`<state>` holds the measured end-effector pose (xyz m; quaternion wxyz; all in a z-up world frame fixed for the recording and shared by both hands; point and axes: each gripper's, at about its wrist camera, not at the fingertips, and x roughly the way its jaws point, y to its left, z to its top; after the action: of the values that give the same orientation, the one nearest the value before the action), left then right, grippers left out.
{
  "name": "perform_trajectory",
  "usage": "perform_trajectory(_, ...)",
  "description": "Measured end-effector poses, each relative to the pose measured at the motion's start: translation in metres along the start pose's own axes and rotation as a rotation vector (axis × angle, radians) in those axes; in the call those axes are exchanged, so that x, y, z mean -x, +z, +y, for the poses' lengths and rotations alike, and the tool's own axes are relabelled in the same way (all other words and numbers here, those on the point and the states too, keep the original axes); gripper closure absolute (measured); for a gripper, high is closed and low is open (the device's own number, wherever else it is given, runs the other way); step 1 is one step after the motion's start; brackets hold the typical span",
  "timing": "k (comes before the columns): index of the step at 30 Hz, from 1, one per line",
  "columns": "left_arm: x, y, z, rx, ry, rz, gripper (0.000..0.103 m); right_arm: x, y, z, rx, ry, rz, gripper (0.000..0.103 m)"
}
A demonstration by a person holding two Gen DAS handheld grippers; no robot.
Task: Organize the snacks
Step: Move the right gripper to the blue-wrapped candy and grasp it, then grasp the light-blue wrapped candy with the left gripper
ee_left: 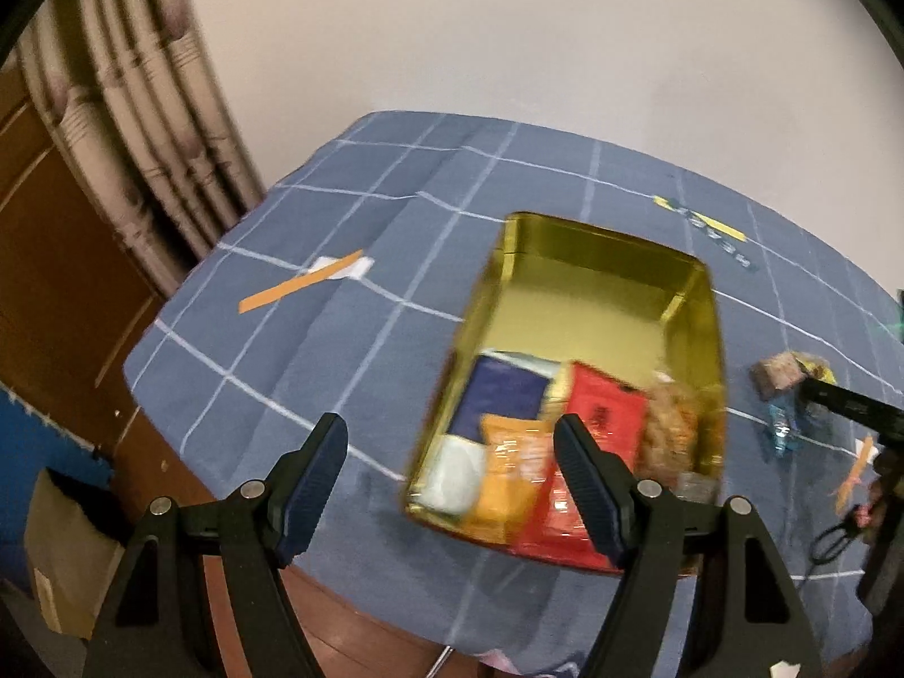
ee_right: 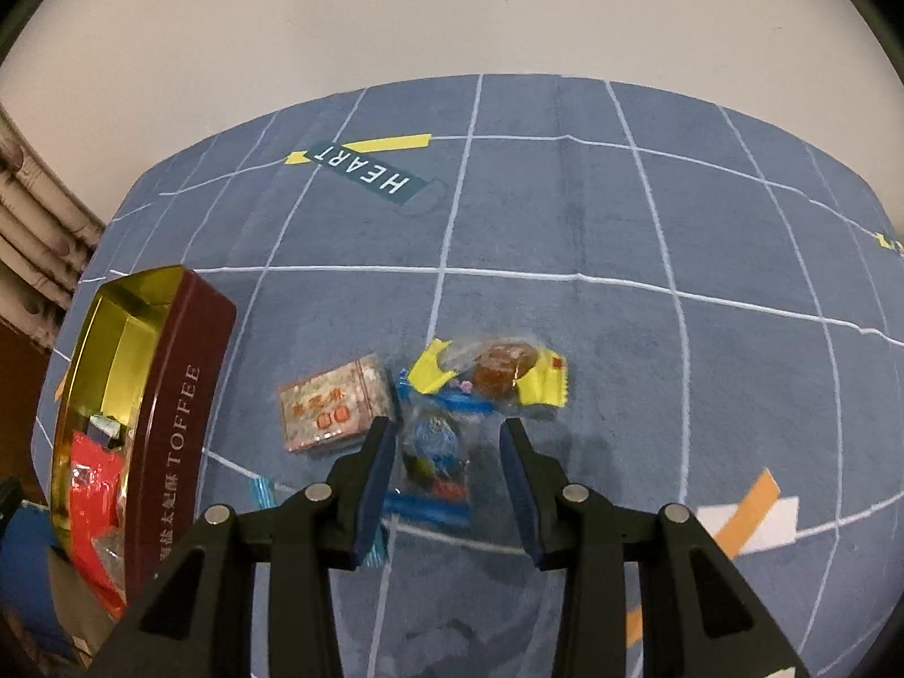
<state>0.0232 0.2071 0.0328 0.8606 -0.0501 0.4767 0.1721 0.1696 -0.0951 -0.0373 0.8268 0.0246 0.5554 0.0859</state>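
A gold-lined toffee tin stands on the blue checked cloth, holding a navy packet, a red packet, an orange packet and others. My left gripper hovers open over the tin's near left corner, holding nothing. In the right wrist view the tin's dark red wall is at the left. My right gripper points down, jaws apart, over a blue wrapped snack lying on the cloth; the pads do not press it. A pale patterned box and a yellow-wrapped cake lie just beyond.
Orange tape on white paper lies at the right, another strip left of the tin. A HEART label is printed farther back. Black scissors lie near the table's front. Curtain, wooden door and a paper bag are off the table's left edge.
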Motion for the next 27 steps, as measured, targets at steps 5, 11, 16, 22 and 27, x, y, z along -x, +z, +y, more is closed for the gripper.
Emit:
perform_trajectory(5, 0.002, 0.012, -0.044, -0.089, -0.05, 0.01, 0.03, -0.011, -0.003, 0.005, 0.049, -0.003, 0.013, 0.064)
perform_trajectory(11, -0.002, 0.019, -0.1, -0.176, -0.131, 0.041, 0.03, -0.008, -0.013, 0.005, 0.123, 0.0, -0.038, 0.072)
perform_trajectory(16, -0.008, 0.016, -0.142, -0.232, -0.218, 0.087, 0.03, 0.0, -0.026, -0.011, 0.138, 0.017, -0.078, 0.073)
perform_trajectory(22, -0.019, 0.005, -0.186, -0.293, -0.277, 0.104, 0.03, 0.018, -0.051, -0.045, 0.131, -0.03, -0.156, 0.073)
perform_trajectory(27, -0.036, -0.002, -0.207, -0.31, -0.29, 0.124, 0.033, 0.027, -0.067, -0.068, 0.135, -0.058, -0.22, 0.073)
